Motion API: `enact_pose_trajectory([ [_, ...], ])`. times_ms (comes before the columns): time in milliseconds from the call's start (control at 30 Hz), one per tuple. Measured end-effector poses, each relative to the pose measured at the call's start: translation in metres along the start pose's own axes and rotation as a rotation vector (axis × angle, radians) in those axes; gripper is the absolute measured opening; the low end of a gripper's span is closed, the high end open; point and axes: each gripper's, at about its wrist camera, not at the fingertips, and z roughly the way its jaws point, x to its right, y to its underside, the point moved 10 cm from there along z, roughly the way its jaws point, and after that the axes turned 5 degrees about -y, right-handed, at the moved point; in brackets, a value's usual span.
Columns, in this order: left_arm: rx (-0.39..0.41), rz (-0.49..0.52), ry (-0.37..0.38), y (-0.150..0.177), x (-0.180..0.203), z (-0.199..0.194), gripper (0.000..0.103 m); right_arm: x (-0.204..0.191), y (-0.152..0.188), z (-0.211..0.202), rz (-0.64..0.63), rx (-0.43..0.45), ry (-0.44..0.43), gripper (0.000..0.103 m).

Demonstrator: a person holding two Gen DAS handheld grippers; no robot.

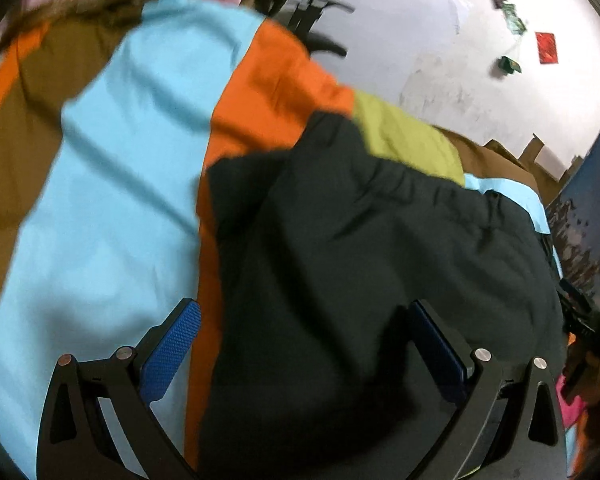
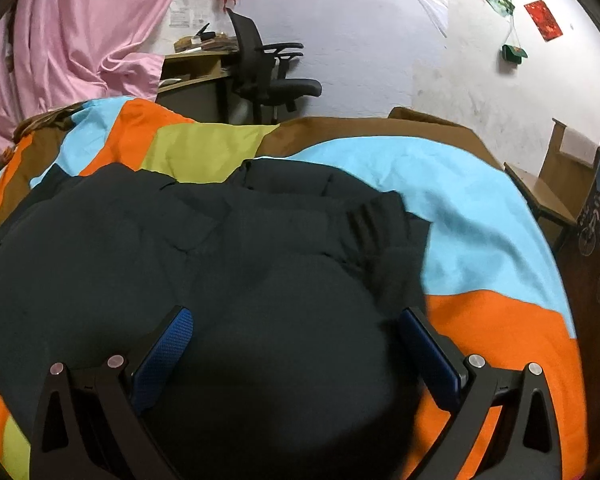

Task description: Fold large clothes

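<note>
A black garment (image 1: 360, 264) lies crumpled on a striped cloth (image 1: 112, 168) of blue, orange, brown and lime. My left gripper (image 1: 304, 320) hovers open over the garment's left edge, with its left pad (image 1: 172, 348) above the blue stripe. In the right wrist view the same black garment (image 2: 204, 256) fills the middle, with a gathered elastic band (image 2: 364, 216) near its far right. My right gripper (image 2: 296, 328) stands open above the garment's near part, nothing between its fingers. The other gripper (image 1: 588, 332) shows at the right edge of the left wrist view.
A black office chair (image 2: 268, 68) and a wooden desk (image 2: 196, 64) stand behind the striped cloth (image 2: 476, 216). Pink fabric (image 2: 80, 40) hangs at the far left. A wooden bench (image 2: 548, 196) sits at the right by the white wall (image 2: 380, 40).
</note>
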Motion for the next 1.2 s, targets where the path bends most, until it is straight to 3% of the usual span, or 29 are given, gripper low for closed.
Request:
enact_pose_trajectory([
  [133,-0.060,-0.013,0.076,0.007,-0.005,0.010,0.101,0.024,0.001,-0.013,0.053,-0.015,-0.020,0.103],
  [333,-0.151,-0.041,0.173,0.013,-0.004,0.025,0.102,0.050,0.009,-0.006,0.179,-0.085,-0.115,0.103],
  [400,-0.180,-0.052,0.214,0.015,-0.005,0.029,0.102,0.053,0.016,0.006,0.239,-0.142,-0.200,0.103],
  [633,-0.313,-0.162,0.388,0.021,-0.009,0.055,0.102,0.057,0.040,0.044,0.456,-0.222,-0.439,0.103],
  [800,-0.348,-0.149,0.424,0.023,-0.005,0.060,0.102,0.038,0.044,0.037,0.456,-0.227,-0.570,0.103],
  [967,-0.404,-0.144,0.454,0.024,0.004,0.059,0.102,0.040,0.047,0.030,0.484,-0.210,-0.602,0.103],
  [1200,-0.390,-0.150,0.422,0.018,0.003,0.072,0.102,0.041,0.054,0.042,0.494,-0.201,-0.519,0.103],
])
